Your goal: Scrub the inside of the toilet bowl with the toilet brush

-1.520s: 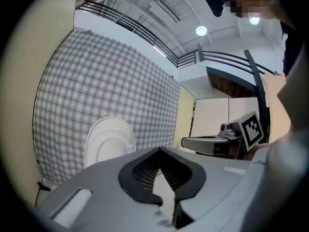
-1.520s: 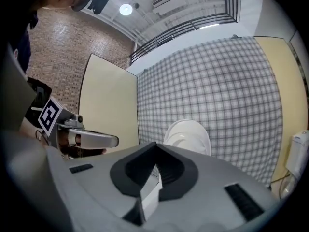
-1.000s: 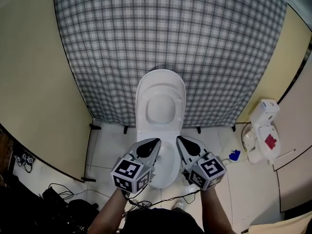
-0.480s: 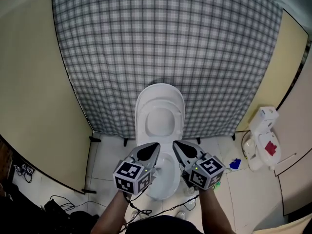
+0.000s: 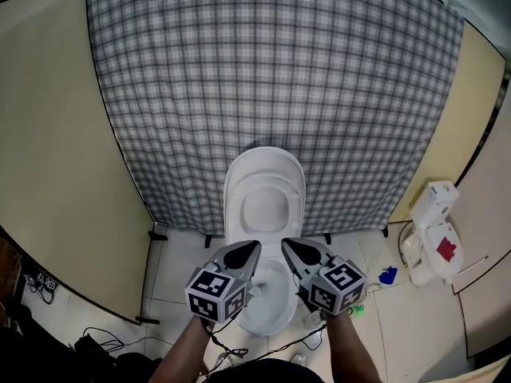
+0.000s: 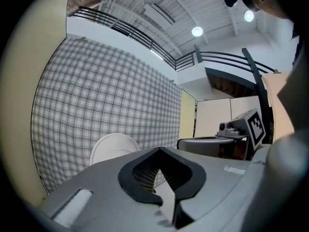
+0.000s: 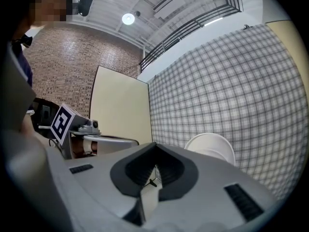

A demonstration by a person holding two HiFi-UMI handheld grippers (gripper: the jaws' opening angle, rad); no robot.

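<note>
Fingers of the left gripper (image 5: 250,250) and right gripper (image 5: 288,247) are closed on nothing above the open toilet bowl (image 5: 264,324), so no scrubbing has begun and the toilet brush, possibly the small blue thing (image 5: 388,275) on the floor (image 5: 383,325) to the right, remains to be fetched.
</note>
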